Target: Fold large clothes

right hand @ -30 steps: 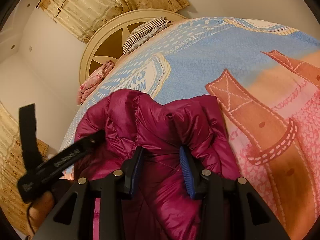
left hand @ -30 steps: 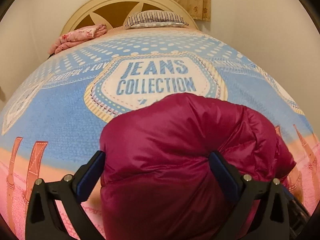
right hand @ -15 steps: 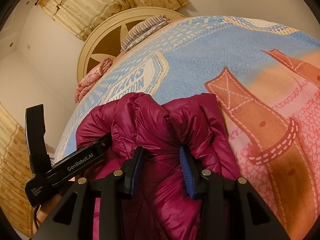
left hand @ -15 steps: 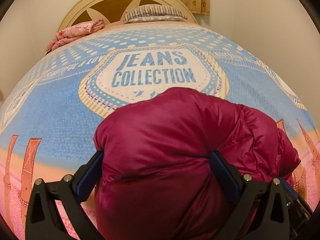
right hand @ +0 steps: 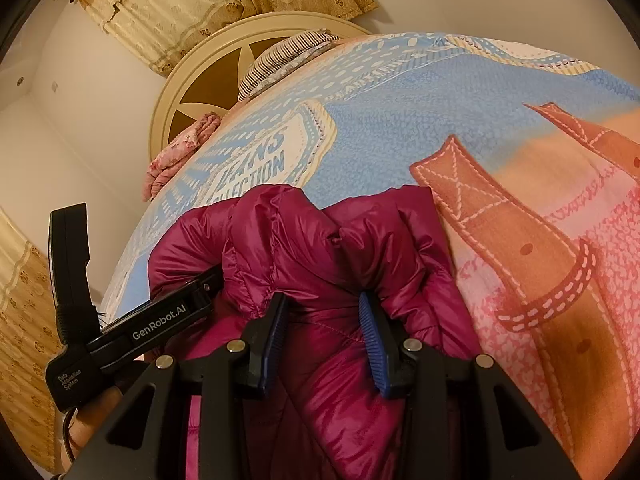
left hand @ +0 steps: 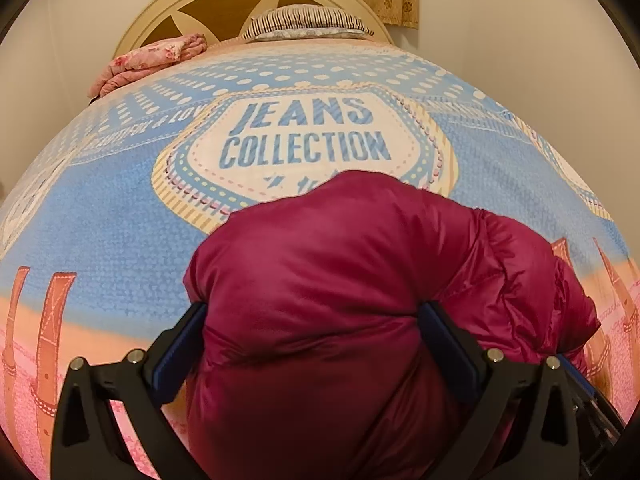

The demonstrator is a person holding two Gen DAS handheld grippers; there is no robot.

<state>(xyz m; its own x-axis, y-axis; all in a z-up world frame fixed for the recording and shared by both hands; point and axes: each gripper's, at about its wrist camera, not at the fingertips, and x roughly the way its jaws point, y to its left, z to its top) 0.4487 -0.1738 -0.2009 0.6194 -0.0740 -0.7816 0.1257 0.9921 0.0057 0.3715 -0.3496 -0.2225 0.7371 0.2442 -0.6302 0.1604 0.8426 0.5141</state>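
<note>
The puffy magenta quilted down jacket (left hand: 360,300) is lying bunched at the bed's (left hand: 120,220) 6 o'clock edge. The left gripper (left hand: 312,320) is squeezing a wide bulge of it and the right gripper (right hand: 324,320) is pinching a narrower fold. The slick padding is likely springing free, undoing the fold.

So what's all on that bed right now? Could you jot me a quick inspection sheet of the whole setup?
Surface: bedspread, blue and pink, printed JEANS COLLECTION.
Job's things: magenta puffer jacket, bunched on the near part of the bed.
Clutter: folded pink floral blanket and striped pillow by the headboard.
Grippers: left gripper wide, its pads pressing a thick fold of the jacket; right gripper narrower, clamped on a jacket fold.
Cables: a thin dark cord below the left gripper's handle, seen from the right wrist.
Surroundings: cream walls, patterned beige curtains.
</note>
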